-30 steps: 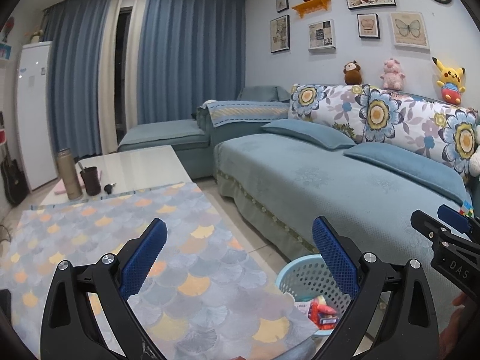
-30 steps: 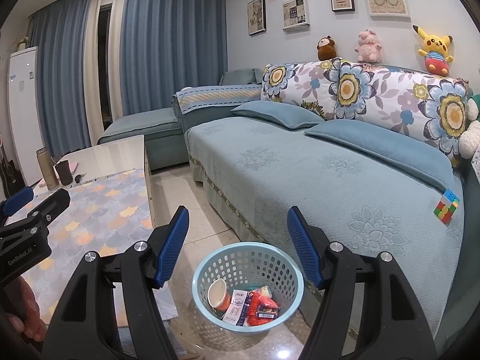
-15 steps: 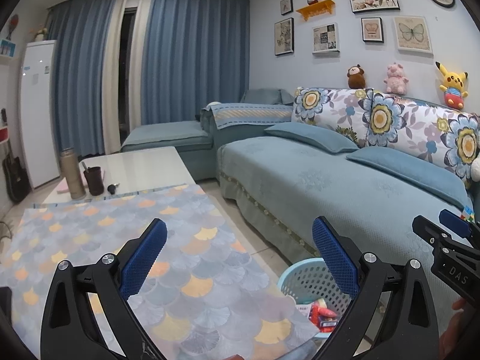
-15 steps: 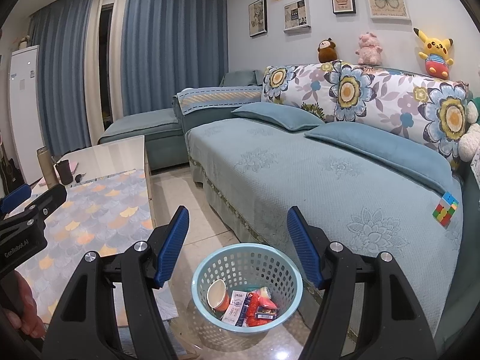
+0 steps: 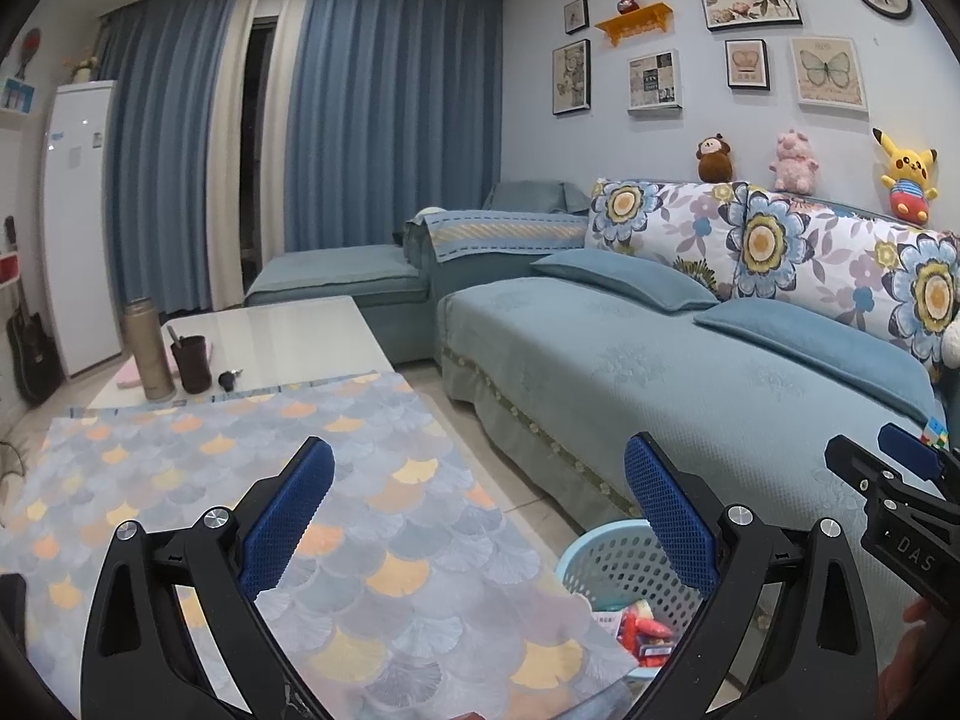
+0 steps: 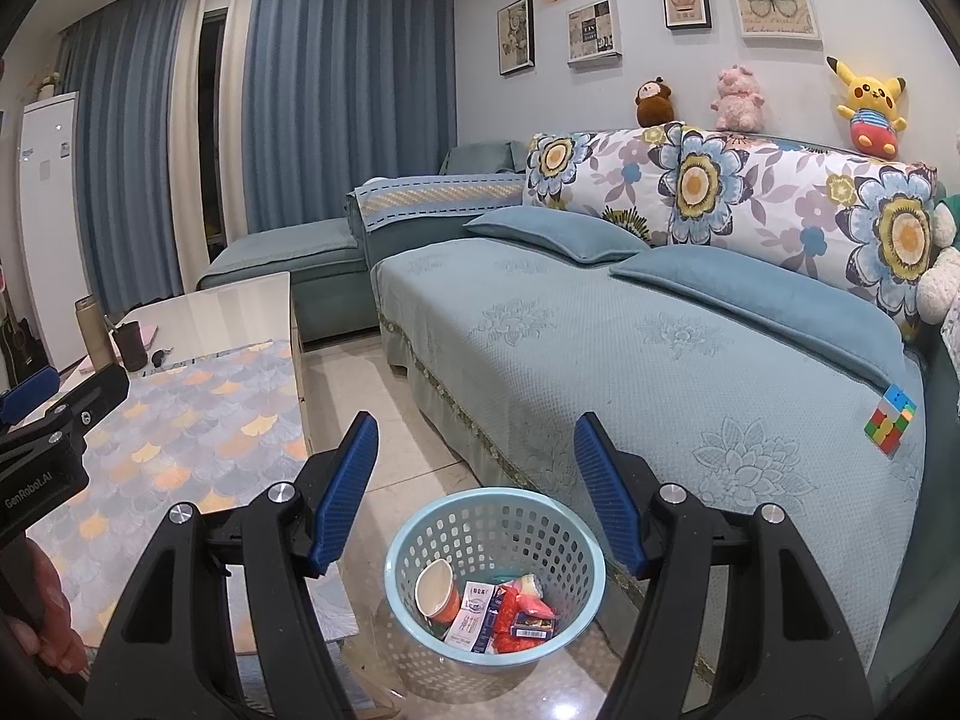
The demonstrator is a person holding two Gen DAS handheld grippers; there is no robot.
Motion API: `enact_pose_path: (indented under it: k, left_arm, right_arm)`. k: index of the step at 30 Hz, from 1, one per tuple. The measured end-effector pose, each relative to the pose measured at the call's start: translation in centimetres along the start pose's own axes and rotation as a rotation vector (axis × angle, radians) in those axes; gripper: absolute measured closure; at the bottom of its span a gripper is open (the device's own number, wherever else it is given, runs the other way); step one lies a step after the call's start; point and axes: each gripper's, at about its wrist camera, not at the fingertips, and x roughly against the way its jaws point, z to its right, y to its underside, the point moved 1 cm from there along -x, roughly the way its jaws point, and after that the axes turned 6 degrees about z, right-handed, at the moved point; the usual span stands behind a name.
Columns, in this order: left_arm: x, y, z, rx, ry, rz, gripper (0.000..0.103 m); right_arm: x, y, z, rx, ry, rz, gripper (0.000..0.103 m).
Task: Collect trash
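A light blue plastic basket point(image 6: 492, 516) stands on the floor between the low table and the sofa. It holds a paper cup point(image 6: 435, 591), a white carton point(image 6: 471, 615) and red wrappers point(image 6: 522, 615). My right gripper point(image 6: 477, 450) hangs open above the basket's far rim, nothing between its blue pads. My left gripper point(image 5: 480, 480) is open too, empty, over the table's patterned cloth point(image 5: 252, 480). The basket point(image 5: 606, 564) shows low right in the left wrist view, partly behind the right finger. Each gripper appears at the edge of the other's view.
A teal sofa point(image 6: 630, 348) with floral cushions runs along the right. A colour cube point(image 6: 891, 423) lies on its seat. At the table's far end stand a thermos point(image 5: 147, 348), a dark cup point(image 5: 191, 360) and keys point(image 5: 228, 380). A hand point(image 6: 48, 618) holds the left gripper.
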Motion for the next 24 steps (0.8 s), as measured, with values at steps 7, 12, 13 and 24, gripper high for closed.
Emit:
enact_pose_path:
  k: [7, 12, 13, 24]
  left_arm:
    - [-0.03, -0.25, -0.13, 0.002, -0.001, -0.002, 0.008]
    - [0.05, -0.3, -0.16, -0.002, -0.002, 0.001, 0.008]
    - [0.07, -0.38, -0.11, -0.005, -0.001, 0.002, 0.009]
    - [0.28, -0.35, 0.0, -0.03, 0.005, 0.012, 0.008]
  right_arm:
    - [-0.02, -0.07, 0.01, -0.001, 0.002, 0.0, 0.039]
    - [0.17, -0.14, 0.02, -0.003, 0.002, 0.001, 0.039]
    - [0.12, -0.15, 0.03, -0.001, 0.002, 0.001, 0.039]
    - [-0.04, -0.22, 0.06, -0.004, 0.005, -0.003, 0.039]
